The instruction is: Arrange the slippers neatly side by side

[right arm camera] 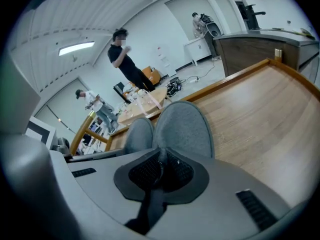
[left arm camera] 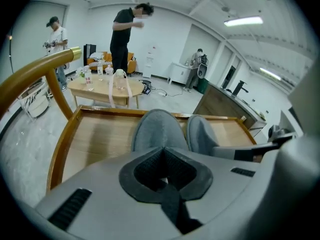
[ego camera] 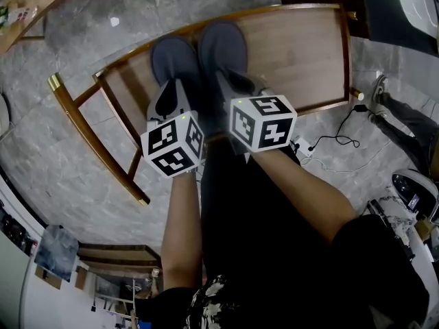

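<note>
On the wooden desk (ego camera: 309, 53), the left gripper (ego camera: 171, 96) is clamped on the left slipper (ego camera: 171, 57) at its heel, and the right gripper (ego camera: 236, 81) on the right slipper (ego camera: 223, 43). A tug on soft fabric could twist either slipper. Only the head view shows both outlines; the gripper views show the pinches.

A railed wooden table (ego camera: 309, 53) is standing on a grey marbled floor (ego camera: 62, 156). A black cable (ego camera: 341, 140) is trailing across the floor beside it, near someone's shoe (ego camera: 379, 90). Beyond, a person in black (left arm camera: 121, 34) is standing behind a low table (left arm camera: 100, 89) bearing small items. Another in white (left arm camera: 56, 34) is standing at the left, and a third (left arm camera: 196, 64) is standing by a far cabinet (left arm camera: 177, 73).
</note>
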Demonstrator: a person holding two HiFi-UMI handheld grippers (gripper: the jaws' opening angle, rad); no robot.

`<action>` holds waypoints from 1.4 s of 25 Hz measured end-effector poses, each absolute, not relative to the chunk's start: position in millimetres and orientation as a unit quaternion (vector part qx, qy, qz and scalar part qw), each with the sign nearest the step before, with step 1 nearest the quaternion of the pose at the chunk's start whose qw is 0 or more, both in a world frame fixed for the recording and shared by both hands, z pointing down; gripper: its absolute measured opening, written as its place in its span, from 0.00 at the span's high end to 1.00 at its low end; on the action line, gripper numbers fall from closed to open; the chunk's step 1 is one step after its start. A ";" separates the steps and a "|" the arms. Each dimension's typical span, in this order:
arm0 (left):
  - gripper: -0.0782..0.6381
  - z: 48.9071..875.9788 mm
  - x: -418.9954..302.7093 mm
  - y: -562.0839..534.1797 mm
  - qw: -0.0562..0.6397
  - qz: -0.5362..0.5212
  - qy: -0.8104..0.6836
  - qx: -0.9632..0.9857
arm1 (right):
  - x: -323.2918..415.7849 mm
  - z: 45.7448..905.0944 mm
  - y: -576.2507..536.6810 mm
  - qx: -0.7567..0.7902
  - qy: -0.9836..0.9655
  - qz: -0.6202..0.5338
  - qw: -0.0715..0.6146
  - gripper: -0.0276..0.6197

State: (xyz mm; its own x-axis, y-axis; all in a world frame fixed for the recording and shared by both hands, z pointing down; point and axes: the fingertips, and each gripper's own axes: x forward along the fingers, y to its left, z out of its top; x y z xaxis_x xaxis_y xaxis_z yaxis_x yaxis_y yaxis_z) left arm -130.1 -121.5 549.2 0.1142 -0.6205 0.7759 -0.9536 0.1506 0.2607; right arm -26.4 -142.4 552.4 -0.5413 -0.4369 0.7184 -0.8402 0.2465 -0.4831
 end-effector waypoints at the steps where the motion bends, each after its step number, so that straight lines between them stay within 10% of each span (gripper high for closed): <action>1: 0.87 549.5 -130.9 -120.0 0.414 0.203 -0.634 0.620 | -26.6 552.8 -141.9 0.417 -0.762 0.438 0.232 0.93; 24: 0.76 553.5 -123.6 -118.1 0.405 0.211 -0.622 0.635 | -25.2 560.0 -141.4 0.375 -0.815 0.342 0.279 0.85; 35: 0.74 479.6 -130.9 -81.6 0.353 0.175 -0.660 0.640 | -11.8 473.7 -126.8 0.365 -0.861 0.294 0.198 0.81</action>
State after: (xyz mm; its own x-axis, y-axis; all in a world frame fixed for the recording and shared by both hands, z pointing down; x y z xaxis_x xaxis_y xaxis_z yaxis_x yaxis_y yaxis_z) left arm -130.9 -81.6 479.6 0.0681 -0.7206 0.6900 -0.9678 0.1204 0.2212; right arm -11.8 -126.8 473.7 -0.6549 -0.5127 0.5553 -0.7453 0.5599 -0.3621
